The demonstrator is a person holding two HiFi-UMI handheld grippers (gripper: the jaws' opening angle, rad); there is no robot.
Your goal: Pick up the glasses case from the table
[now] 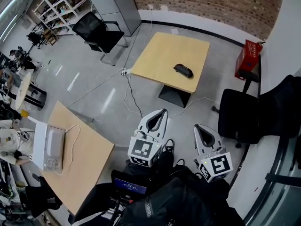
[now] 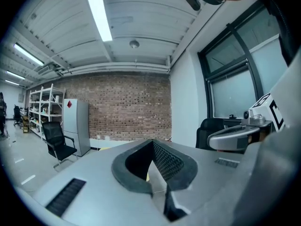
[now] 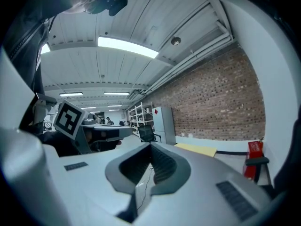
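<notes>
On the square light-wood table [image 1: 155,55] at twelve o'clock lies the dark oval glasses case [image 1: 183,70], well away; the left gripper [image 1: 161,114] and right gripper [image 1: 199,129], jaws pressed together and empty, must likely approach, then spread

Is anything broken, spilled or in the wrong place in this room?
Nothing looks broken or spilled. The glasses case lies flat on the square table, with nothing else on it. The only untidy bit is a white cable trailing loose across the floor beside that table.
</notes>
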